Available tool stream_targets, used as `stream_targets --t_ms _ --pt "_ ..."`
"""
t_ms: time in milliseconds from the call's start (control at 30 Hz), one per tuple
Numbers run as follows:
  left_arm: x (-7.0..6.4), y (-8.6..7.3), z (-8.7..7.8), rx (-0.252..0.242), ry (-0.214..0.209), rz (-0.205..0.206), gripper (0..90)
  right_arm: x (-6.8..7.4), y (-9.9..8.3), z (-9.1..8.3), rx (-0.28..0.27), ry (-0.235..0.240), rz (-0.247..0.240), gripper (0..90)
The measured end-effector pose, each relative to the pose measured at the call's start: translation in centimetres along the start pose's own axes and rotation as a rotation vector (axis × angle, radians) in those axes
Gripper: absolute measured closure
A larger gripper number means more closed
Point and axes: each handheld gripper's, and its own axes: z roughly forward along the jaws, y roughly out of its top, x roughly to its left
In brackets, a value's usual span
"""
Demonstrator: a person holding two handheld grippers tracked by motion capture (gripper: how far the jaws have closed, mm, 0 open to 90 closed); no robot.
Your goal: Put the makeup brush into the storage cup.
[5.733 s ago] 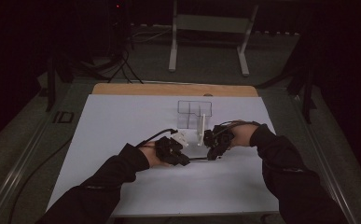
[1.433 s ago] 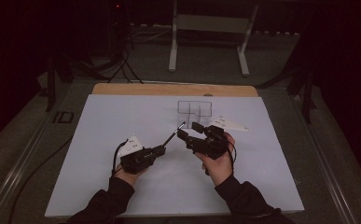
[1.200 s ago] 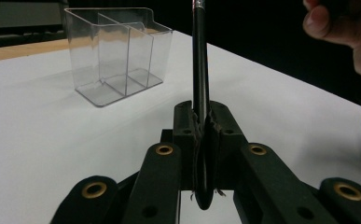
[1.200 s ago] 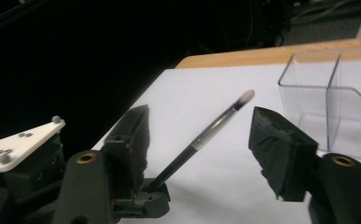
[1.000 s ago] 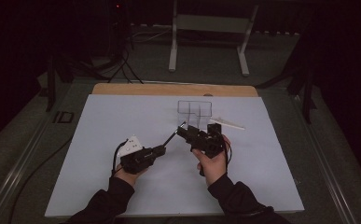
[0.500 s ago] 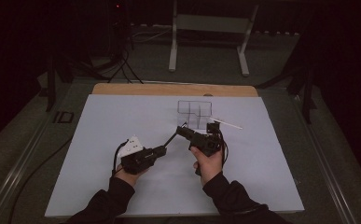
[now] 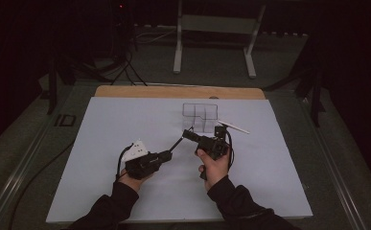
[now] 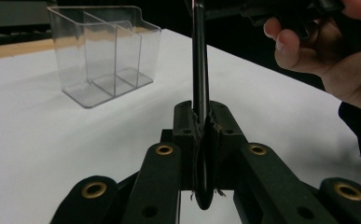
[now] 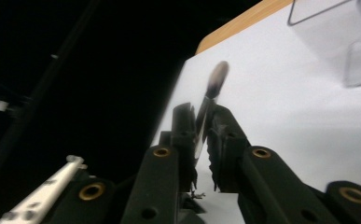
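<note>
The thin black stick is clamped by both grippers, left and right; it should be released by one before being lowered upright into the clear divided organizer

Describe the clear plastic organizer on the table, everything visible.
The clear plastic organizer is a see-through box with thin inner walls that split it into several open-topped compartments, all of which look empty. It stands upright on the white table cover, toward the far side near the wooden edge. Nothing touches it; both grippers are nearer the person.
</note>
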Motion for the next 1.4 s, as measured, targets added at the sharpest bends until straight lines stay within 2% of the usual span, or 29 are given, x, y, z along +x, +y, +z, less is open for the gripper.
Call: stream_targets --t_ms 133,233,300,367,467,533,700,967,1067,1333,1400 --pt "0.0 0.0 0.1 0.006 -0.014 -0.019 82.5 -0.3 0.1 -0.1 0.003 0.025 0.034 84.1" --pt "-0.2 0.2 0.1 0.009 -0.011 -0.022 67.3 -0.5 0.1 -0.1 0.016 0.024 0.03 84.2" --pt "-0.3 0.2 0.2 0.019 -0.009 -0.036 59.2 -0.4 0.1 -0.1 0.017 0.025 0.012 84.2" --pt "-0.3 0.2 0.3 0.029 0.007 -0.031 53.9 0.0 0.1 -0.2 0.009 0.004 -0.05 84.2" --pt "-0.5 0.2 0.3 0.027 0.006 -0.027 51.7 0.9 0.1 -0.3 0.014 -0.036 -0.194 84.2" --pt "-0.6 0.3 0.3 0.028 0.009 -0.02 50.0 1.4 0.2 -0.4 0.017 -0.047 -0.252 84.2" --pt "-0.7 0.3 0.3 0.026 0.012 -0.019 47.9 2.2 0.4 -0.7 0.029 -0.035 -0.377 84.3" --pt "-0.7 0.4 0.3 0.026 0.001 -0.046 44.4 3.0 1.1 -1.1 0.061 -0.03 -0.505 84.3" --pt "-0.6 0.4 0.3 0.031 0.0 -0.056 43.7 3.3 1.3 -1.4 0.066 -0.046 -0.566 84.3" --pt "-0.6 0.5 0.3 0.028 0.002 -0.067 40.5 3.5 2.4 -2.5 0.082 -0.057 -0.631 84.4" --pt "-0.6 0.5 0.4 0.041 0.004 -0.086 38.2 3.4 2.7 -2.8 0.093 -0.054 -0.637 84.4"
